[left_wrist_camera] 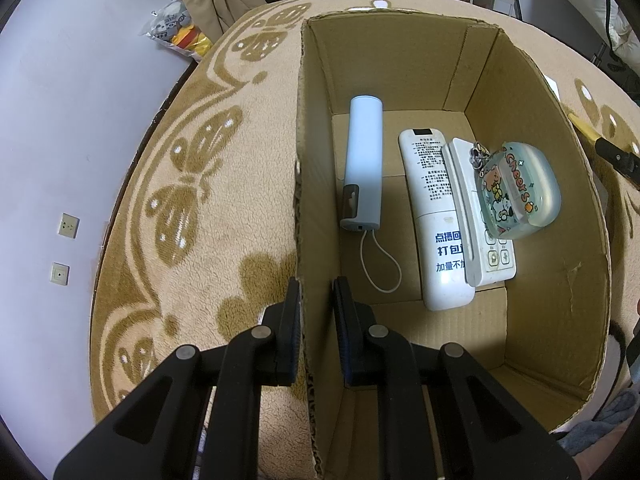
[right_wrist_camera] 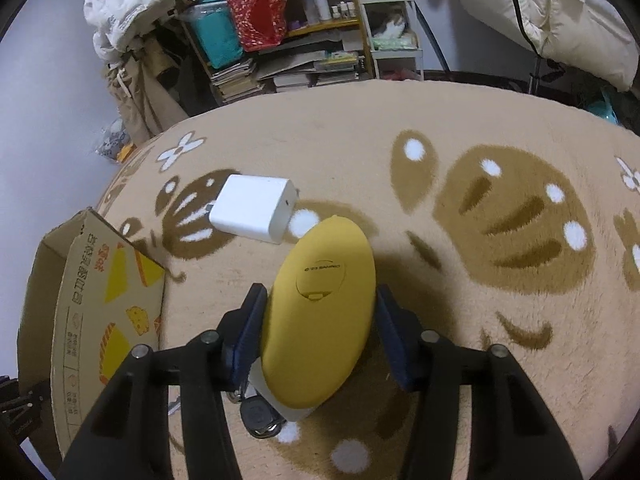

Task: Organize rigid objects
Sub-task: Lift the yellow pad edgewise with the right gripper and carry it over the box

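1. Beige rug [right_wrist_camera: 460,120] with brown butterfly print covers the floor in both views.
2. Cardboard box [left_wrist_camera: 560,280] sits open on the rug. Left gripper [left_wrist_camera: 316,292] straddles its left wall, one finger outside, one inside, clamped on the wall.
3. Inside the box: pale blue cylinder with cord loop [left_wrist_camera: 363,164] on the left, white remote [left_wrist_camera: 434,216] face-down beside it, a second white remote [left_wrist_camera: 480,232] leaning on the first, clear earbud case with cartoon stickers [left_wrist_camera: 518,192] on top.
4. Right gripper [right_wrist_camera: 320,300] has its jaws around a yellow oval device [right_wrist_camera: 320,320]; pads look in contact, gripping it above the rug.
5. White charger block [right_wrist_camera: 254,208] lies on the rug just beyond the yellow device, near the box.
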Demonstrator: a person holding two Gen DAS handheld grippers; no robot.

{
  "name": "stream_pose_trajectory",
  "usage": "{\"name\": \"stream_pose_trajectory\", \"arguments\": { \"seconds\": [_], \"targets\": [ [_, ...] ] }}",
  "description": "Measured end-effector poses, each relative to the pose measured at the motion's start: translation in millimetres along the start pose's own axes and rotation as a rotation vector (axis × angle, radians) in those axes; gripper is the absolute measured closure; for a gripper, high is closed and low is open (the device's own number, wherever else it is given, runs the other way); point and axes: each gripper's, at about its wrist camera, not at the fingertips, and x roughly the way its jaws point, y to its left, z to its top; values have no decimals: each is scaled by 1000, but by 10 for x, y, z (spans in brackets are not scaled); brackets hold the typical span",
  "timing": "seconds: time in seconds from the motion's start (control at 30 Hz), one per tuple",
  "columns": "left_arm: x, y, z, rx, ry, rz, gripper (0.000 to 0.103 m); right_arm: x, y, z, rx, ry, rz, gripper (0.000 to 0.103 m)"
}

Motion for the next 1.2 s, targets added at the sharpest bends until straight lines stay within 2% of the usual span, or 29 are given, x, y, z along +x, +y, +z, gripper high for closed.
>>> {"name": "stream_pose_trajectory", "arguments": {
  "seconds": [0.4, 0.43, 0.5, 0.53, 0.63, 1.0, 1.2],
  "targets": [
    [1, -2, 0, 0, 0, 0, 87, -84, -20, -21, 36, -16, 18, 45],
    [1, -2, 0, 0, 0, 0, 87, -91, -22, -17, 33, -17, 16, 51],
    [1, -4, 3, -1, 1, -1, 87, -84, 2, 2, 13, -5, 11, 84],
    [1, -3, 4, -1, 1, -1, 87, -83, 4, 8, 10, -2, -14, 85],
    [0, -4, 5, 0, 0, 1, 87, -73, -14, 18, 6, 3, -4, 95],
    [-1, -5, 5, -1, 0, -1, 87, -229, -52, -24, 11, -69, 5, 95],
    [-12, -1, 8, -1, 0, -1, 87, -368, 28, -10, -38, -101, 16, 95]
  ]
}}
